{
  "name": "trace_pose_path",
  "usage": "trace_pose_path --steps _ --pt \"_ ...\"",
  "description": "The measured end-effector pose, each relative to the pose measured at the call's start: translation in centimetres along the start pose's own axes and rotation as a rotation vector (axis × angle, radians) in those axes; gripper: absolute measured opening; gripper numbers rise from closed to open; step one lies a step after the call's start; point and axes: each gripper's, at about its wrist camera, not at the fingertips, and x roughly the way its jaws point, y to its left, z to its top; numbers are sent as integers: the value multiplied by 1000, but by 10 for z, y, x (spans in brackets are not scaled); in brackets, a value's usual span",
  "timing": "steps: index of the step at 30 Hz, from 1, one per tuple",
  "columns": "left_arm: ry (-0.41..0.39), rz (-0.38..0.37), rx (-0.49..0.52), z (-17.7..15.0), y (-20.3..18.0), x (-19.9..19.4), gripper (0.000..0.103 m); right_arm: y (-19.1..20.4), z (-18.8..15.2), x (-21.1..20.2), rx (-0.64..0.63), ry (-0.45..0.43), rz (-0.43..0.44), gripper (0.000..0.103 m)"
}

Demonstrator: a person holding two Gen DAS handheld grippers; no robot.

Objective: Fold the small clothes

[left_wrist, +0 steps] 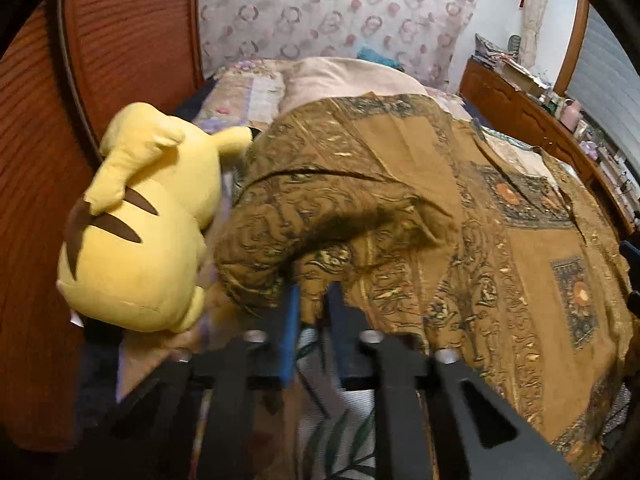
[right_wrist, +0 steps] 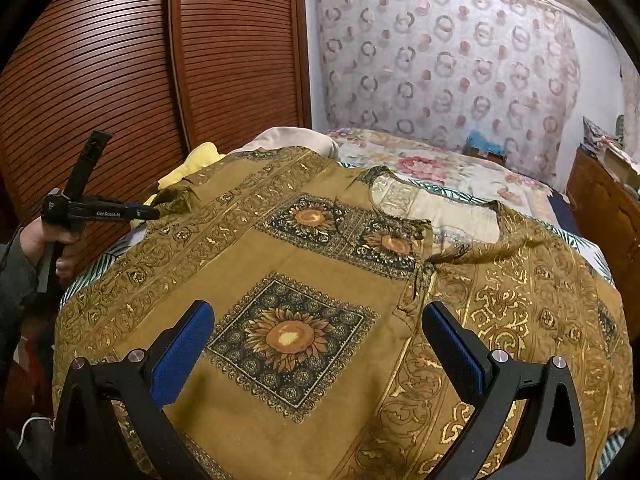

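Note:
A brown and gold shirt (right_wrist: 320, 248) with sunflower squares lies spread face up on the bed. My left gripper (left_wrist: 314, 308) is shut on the end of the shirt's sleeve (left_wrist: 308, 240), which is lifted and bunched; it also shows in the right wrist view (right_wrist: 154, 212) at the shirt's left edge. My right gripper (right_wrist: 318, 332) is open and empty, hovering over the shirt's lower front with a sunflower square between its blue pads (right_wrist: 180, 356).
A yellow plush toy (left_wrist: 148, 216) lies at the bed's left side by the sleeve. A brown slatted wardrobe (right_wrist: 120, 80) stands on the left. A beige pillow (left_wrist: 340, 80) lies behind the shirt. A wooden sideboard (left_wrist: 540, 120) runs along the right.

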Motion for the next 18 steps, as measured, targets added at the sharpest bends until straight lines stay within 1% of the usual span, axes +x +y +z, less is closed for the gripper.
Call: trace_pose_path --steps 2,5,8,11,14,18 --pt "-11 -7 2 -1 2 -2 4 0 -1 1 -1 1 -4 103" --pt "-52 -9 9 1 0 -12 3 -1 -4 -1 6 -1 -9 103" --pt "-97 -30 26 9 -10 -25 3 -4 -6 -4 22 -7 -9 103" --pt "-148 -57 57 20 -29 -42 3 -5 -8 -6 36 -13 -14 103" --pt "-190 -94 100 31 -56 -55 3 -7 -10 -8 47 -16 -13 103" --pt "-211 -154 134 38 -84 -57 3 -7 -13 -12 49 -14 -8 103"
